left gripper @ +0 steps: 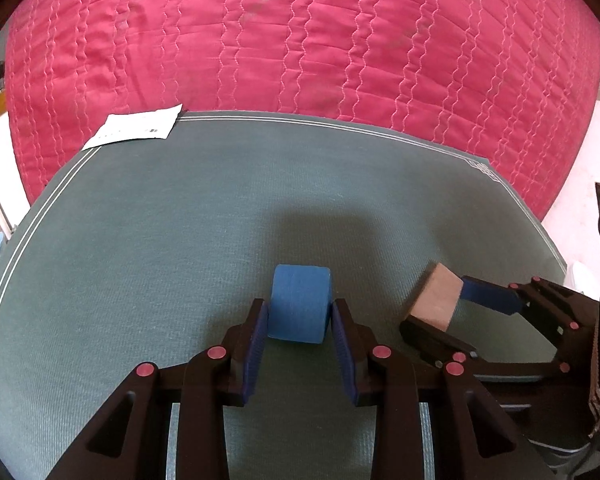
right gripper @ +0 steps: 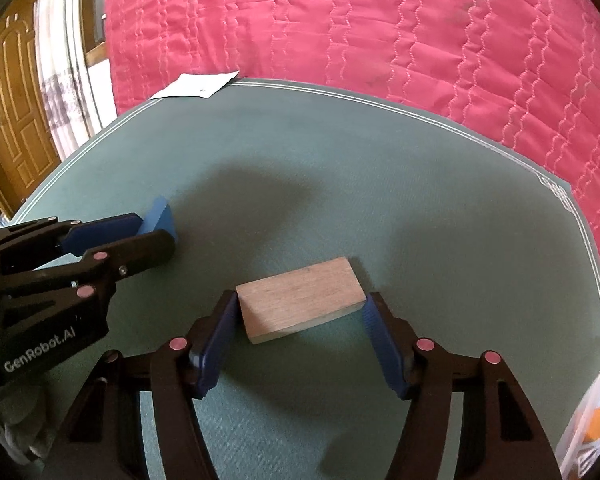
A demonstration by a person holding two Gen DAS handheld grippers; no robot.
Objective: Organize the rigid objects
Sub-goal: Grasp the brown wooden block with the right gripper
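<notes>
A blue cylinder-like block (left gripper: 299,305) sits between the fingers of my left gripper (left gripper: 300,312), whose pads touch both its sides; it is held just over the green mat (left gripper: 160,220). A plain wooden block (right gripper: 300,298) sits between the fingers of my right gripper (right gripper: 302,302), gripped at its two ends. In the left wrist view the right gripper (left gripper: 444,304) with the wooden block (left gripper: 436,300) is to the right. In the right wrist view the left gripper (right gripper: 156,226) with the blue block (right gripper: 160,216) is to the left.
The green mat (right gripper: 340,168) lies on a pink quilted bedspread (left gripper: 300,40). A white paper slip (left gripper: 136,128) lies at the mat's far left corner. A plastic bag with an orange item (right gripper: 592,420) is at the right edge. A wooden door (right gripper: 16,112) stands far left.
</notes>
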